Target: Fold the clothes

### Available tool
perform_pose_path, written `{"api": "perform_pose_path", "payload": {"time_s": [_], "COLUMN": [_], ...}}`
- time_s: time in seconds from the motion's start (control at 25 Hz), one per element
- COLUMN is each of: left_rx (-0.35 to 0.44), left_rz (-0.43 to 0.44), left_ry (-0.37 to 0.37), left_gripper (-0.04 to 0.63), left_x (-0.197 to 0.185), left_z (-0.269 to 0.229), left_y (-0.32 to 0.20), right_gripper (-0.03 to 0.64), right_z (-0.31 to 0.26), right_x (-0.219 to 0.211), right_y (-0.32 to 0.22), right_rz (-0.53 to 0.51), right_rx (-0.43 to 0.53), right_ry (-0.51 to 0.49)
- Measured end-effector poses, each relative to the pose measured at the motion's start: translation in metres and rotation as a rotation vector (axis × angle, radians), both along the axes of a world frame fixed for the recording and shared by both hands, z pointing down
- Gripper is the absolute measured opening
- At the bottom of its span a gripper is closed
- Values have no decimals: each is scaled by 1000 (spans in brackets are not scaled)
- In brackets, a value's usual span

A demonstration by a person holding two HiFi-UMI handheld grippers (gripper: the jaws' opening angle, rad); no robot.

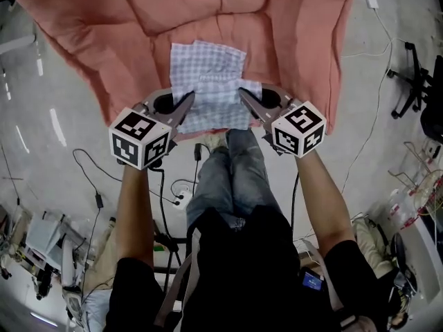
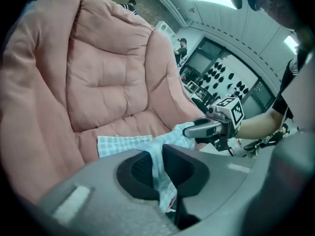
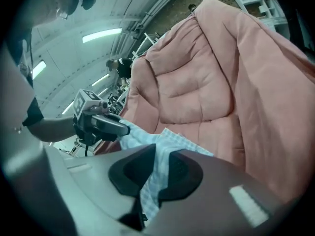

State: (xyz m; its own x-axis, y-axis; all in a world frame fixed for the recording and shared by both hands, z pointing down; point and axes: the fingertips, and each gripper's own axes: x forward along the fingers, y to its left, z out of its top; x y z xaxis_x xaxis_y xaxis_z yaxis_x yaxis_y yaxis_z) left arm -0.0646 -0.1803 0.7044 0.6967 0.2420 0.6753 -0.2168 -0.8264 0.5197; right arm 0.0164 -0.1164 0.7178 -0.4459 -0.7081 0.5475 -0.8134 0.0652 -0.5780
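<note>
The person's legs in blue jeans (image 1: 228, 178) are nearest, in the lower middle of the head view. The body below them is dark and cut off by the bottom edge. Two bare arms reach up the frame from there.

The left gripper (image 1: 187, 102) is left of middle. The right gripper (image 1: 243, 94) is right of middle. Each has a cube with black and white squares, and the cubes cover the hands.

The left gripper's jaws are pressed together on the checked cloth (image 1: 208, 75). In the left gripper view a strip of cloth runs down between the jaws and goes out of sight at the bottom. The right gripper's jaws are clamped on the cloth the same way, at its other near corner.

The cloth is pale blue and white. It lies in the upper middle of the head view, on the seat of the big pink cushion chair (image 1: 104, 33). Its near edge is bunched up, and the grippers hide part of it. The far part lies flat.

The chair fills the top of the frame, and its back is cut off there.

On the grey floor (image 1: 48, 137) at the left lie dark cables (image 1: 90, 178). The things in the lower left corner are too jumbled to make out.
</note>
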Motion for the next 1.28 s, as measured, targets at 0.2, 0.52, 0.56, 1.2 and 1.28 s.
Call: {"api": "perform_pose_path", "payload": {"time_s": [0.2,0.52,0.56,1.2,1.28], "left_rx": [-35,-66,-72,-25,-25], "left_rz": [-44,-81,-91,-264,-269], "left_ry": [-54,-94,-92,-139,-129], "left_gripper": [26,31,31,242,242], "left_x": [20,35,36,17,17], "left_z": [29,54,56,81,78], "left_y": [-27,-54,-57,-92,-92], "right_gripper": [29,29,31,213,213], "right_z": [28,57,60,103,103], "right_x": [20,36,39,51,54], "right_y": [-25,-51,-54,-50,-46], "right_rz": [32,34,39,53,59], "right_rx": [-45,-85,-87,-226,-228], "right_ry": [17,13,15,90,117]}}
